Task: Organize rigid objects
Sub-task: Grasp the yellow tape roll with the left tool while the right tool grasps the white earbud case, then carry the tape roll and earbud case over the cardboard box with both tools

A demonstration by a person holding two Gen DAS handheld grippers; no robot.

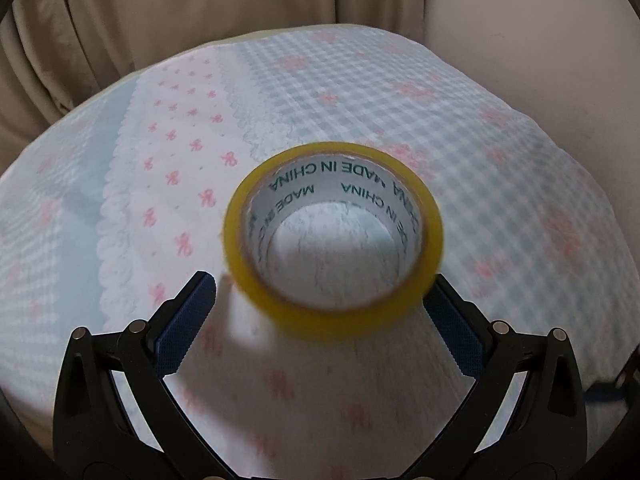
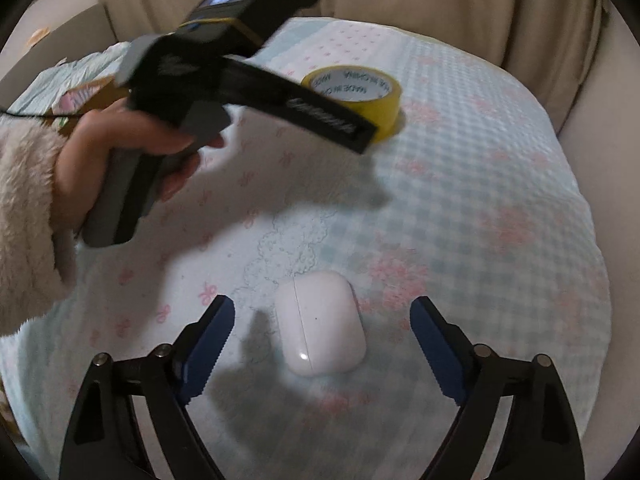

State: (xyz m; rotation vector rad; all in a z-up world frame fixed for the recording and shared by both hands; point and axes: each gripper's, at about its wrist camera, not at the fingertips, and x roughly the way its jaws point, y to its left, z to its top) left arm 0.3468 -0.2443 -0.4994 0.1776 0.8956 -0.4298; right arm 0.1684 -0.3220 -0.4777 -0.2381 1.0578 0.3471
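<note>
Left gripper (image 1: 320, 304) is hanging wide open around the yellow tape roll (image 1: 334, 236) lying flat between its pads, so squeeze across the outer rim, while right gripper (image 2: 322, 336), also open, is straddling the white earbud case (image 2: 320, 322).

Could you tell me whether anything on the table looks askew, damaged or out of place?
Nothing stands out. The yellow tape roll lies flat on the tablecloth, and the white earbud case rests closed and intact between the open right gripper fingers.
</note>
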